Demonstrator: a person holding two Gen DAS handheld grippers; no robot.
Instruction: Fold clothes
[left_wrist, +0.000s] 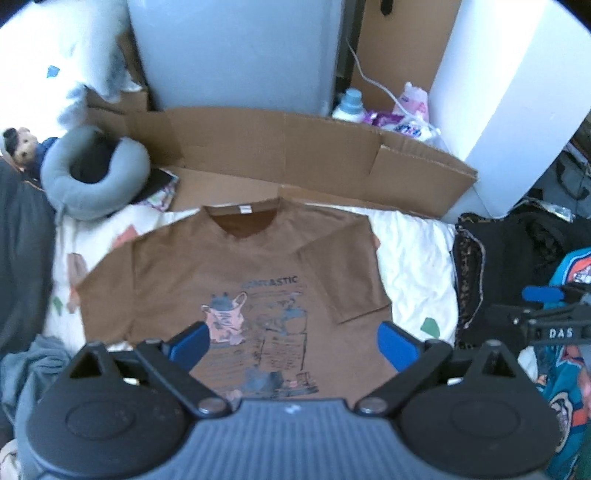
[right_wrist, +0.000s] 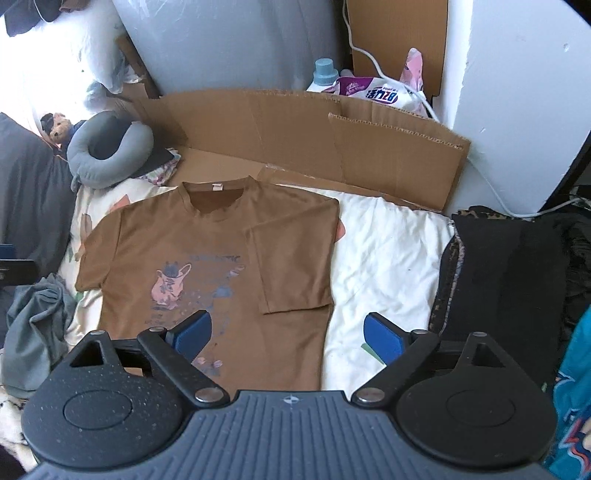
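Both of my grippers, left gripper (left_wrist: 293, 345) and right gripper (right_wrist: 286, 334), hover spread wide and hold nothing above the brown T-shirt (right_wrist: 207, 258). That shirt lies flat, one sleeve folded in, on the white bedding (right_wrist: 388, 251); beyond its collar stands cardboard (right_wrist: 295, 133), a grey neck pillow (right_wrist: 107, 151) beside.

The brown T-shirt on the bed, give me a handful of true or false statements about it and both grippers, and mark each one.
1. The brown T-shirt lies front up, print showing. True.
2. Both sleeves are folded in. False: only the sleeve on the camera's right is folded over the body; the other is spread out.
3. The right gripper is clamped on the hem. False: its jaws are open, holding nothing.
4. The left gripper is open. True.
5. A grey neck pillow sits beyond the shirt, to the left. True.
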